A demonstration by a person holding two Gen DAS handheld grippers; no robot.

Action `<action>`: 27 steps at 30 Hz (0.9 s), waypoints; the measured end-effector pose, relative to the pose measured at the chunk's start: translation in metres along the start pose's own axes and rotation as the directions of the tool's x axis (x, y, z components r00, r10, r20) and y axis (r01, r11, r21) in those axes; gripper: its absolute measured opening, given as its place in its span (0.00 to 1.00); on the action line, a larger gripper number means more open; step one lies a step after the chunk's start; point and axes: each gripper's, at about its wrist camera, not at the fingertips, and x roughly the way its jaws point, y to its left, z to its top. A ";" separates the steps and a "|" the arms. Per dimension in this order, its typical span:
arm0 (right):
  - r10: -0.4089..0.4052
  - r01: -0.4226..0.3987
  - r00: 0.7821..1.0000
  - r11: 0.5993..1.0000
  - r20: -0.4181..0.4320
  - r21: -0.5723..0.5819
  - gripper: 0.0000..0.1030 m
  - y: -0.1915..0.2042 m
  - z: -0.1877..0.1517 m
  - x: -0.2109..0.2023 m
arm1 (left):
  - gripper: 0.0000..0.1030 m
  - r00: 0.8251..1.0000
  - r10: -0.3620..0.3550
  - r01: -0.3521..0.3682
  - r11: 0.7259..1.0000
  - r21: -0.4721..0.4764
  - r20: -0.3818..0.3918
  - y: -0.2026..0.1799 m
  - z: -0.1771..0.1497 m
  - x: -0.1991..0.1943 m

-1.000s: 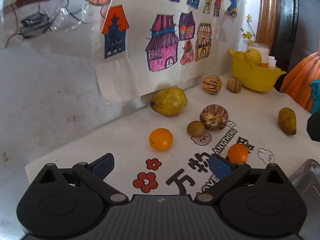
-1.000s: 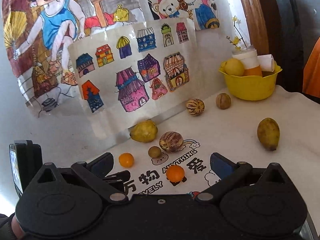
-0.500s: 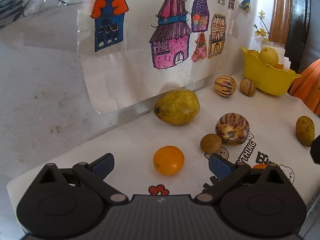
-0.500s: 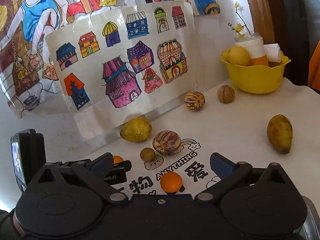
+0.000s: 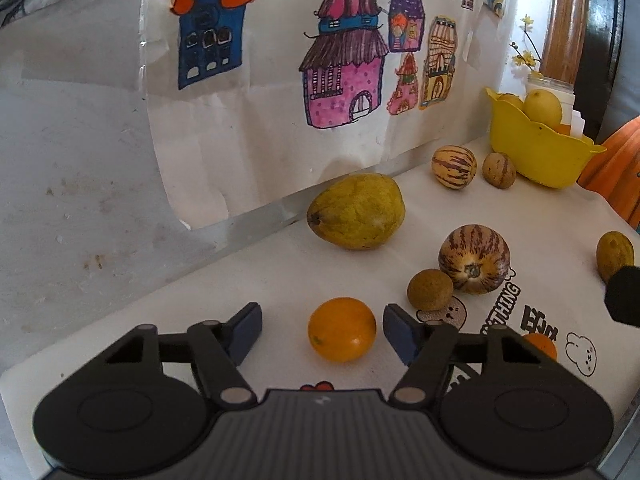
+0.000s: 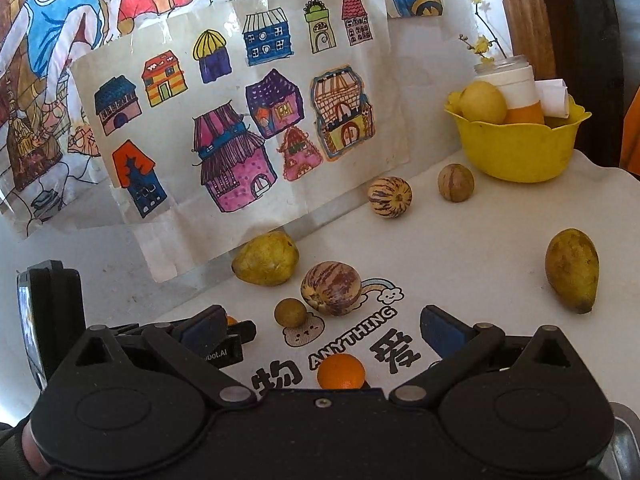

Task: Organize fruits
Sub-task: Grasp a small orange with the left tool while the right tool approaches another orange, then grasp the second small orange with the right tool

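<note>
A small orange (image 5: 342,329) lies on the white printed cloth (image 5: 280,272), between the fingers of my left gripper (image 5: 324,330). Its jaws are closing, and neither blue pad presses on the fruit; a gap still shows on the left side. In the right wrist view my right gripper (image 6: 320,328) stands open low over the cloth, with a second orange (image 6: 341,371) lying between its fingers close to the body. The left gripper (image 6: 224,344) shows there at the lower left. A yellow bowl (image 5: 536,156) at the back right holds yellowish fruit and a jar.
Loose on the cloth are a large yellow-green fruit (image 5: 356,212), a striped fruit (image 5: 474,258) with a small brown one (image 5: 430,290) beside it, another striped pair (image 5: 454,168) near the bowl, and an oval fruit (image 6: 572,270) at right. Drawings (image 5: 340,60) hang on the wall behind.
The left gripper moved forward until the orange lay between its fingers, and its jaws have narrowed around it. The right gripper came closer to the second orange and stayed open.
</note>
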 end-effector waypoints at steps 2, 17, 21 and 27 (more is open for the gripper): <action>0.002 -0.002 1.000 1.000 -0.005 0.000 1.00 0.000 0.000 0.002 | 0.66 1.000 -0.008 0.008 1.000 0.014 0.007 -0.002 -0.001 0.000; -0.034 0.030 0.995 0.999 -0.091 -0.045 0.99 0.004 -0.007 0.024 | 0.36 0.999 -0.030 0.030 0.999 0.015 0.010 0.006 -0.004 -0.006; -0.073 0.055 0.985 0.991 -0.154 -0.120 0.86 0.008 -0.015 0.042 | 0.36 1.000 -0.024 0.024 1.000 -0.007 0.008 0.013 -0.007 -0.011; -0.090 0.060 0.978 0.985 -0.188 -0.159 0.59 0.012 -0.023 0.056 | 0.36 1.000 -0.022 0.022 1.000 -0.013 0.005 0.016 -0.011 -0.016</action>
